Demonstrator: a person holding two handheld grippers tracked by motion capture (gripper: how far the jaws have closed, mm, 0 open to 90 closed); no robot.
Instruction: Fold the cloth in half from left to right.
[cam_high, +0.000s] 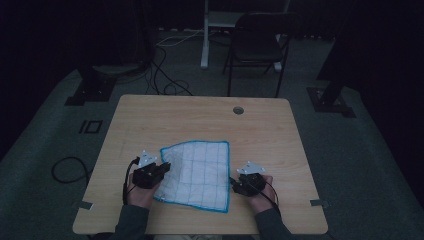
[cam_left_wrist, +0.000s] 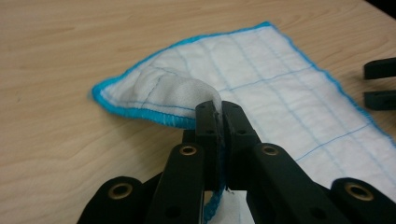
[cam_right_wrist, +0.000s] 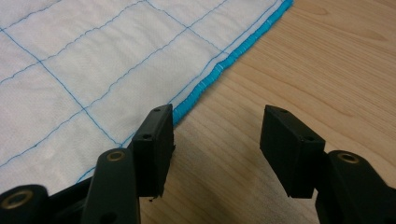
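Left gripper view: left claw (cam_left_wrist: 218, 122) pinches the cloth's (cam_left_wrist: 261, 79) edge; right claw (cam_right_wrist: 217, 140) spread beside it.

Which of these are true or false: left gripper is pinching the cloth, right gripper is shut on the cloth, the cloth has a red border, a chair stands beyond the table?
1. The left gripper pinches the cloth: true.
2. The right gripper is shut on the cloth: false, its jaws stand open beside the edge.
3. The cloth has a red border: false, it is blue.
4. A chair stands beyond the table: true.
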